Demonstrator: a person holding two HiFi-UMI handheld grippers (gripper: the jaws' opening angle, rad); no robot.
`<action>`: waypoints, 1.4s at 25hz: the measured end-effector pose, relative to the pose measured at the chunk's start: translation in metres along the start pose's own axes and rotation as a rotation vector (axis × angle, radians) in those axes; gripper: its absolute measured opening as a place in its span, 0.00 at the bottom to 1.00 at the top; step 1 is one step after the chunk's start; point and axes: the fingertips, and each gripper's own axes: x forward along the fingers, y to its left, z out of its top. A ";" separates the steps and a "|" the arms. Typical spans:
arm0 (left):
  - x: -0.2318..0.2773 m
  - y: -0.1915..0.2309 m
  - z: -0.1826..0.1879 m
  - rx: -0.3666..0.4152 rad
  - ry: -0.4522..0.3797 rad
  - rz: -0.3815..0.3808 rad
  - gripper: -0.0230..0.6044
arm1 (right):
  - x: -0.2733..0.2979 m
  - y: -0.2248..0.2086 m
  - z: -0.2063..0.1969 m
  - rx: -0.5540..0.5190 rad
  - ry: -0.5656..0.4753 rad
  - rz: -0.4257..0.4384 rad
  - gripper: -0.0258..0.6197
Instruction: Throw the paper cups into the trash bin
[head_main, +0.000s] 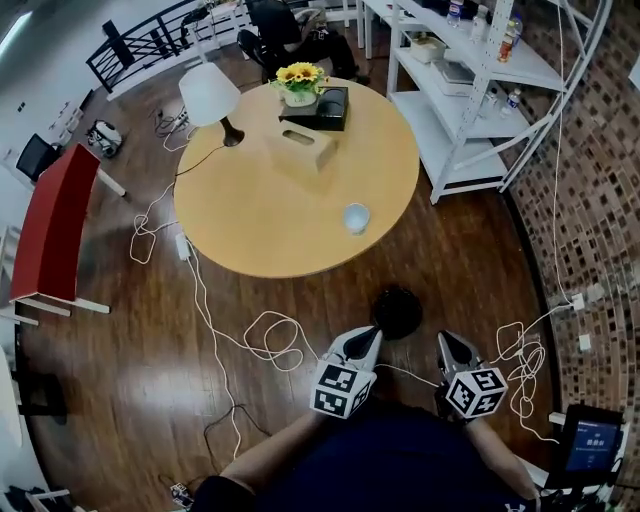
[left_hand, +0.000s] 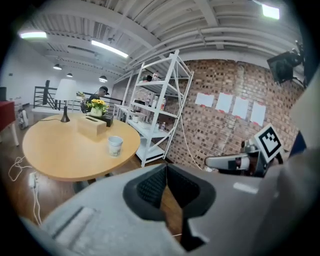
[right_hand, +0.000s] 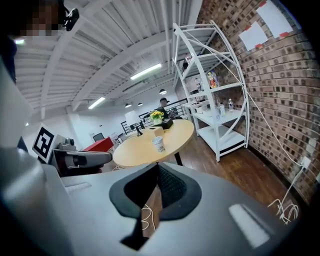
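The round wooden table (head_main: 260, 215) fills the frame's centre. Below it, a black trash bin (head_main: 397, 312) stands on the floor. At lower centre, the left gripper (head_main: 373, 332) and right gripper (head_main: 444, 337) are both closed and empty. One paper cup (head_main: 356, 217) stands near the table's right edge.

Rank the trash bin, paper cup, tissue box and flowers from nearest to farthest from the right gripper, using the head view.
1. Trash bin, on the floor near the right gripper.
2. Paper cup, near edge of the table.
3. Tissue box, mid-table.
4. Flowers, far edge.
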 end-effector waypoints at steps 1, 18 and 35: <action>0.002 0.013 0.001 -0.005 0.008 0.007 0.05 | 0.010 0.003 0.004 0.000 0.008 -0.002 0.06; -0.023 0.094 0.044 -0.130 -0.083 0.244 0.14 | 0.182 -0.005 0.081 -0.188 0.153 0.128 0.15; -0.128 0.128 -0.033 -0.387 -0.145 0.613 0.18 | 0.362 -0.020 0.073 -0.119 0.381 0.097 0.21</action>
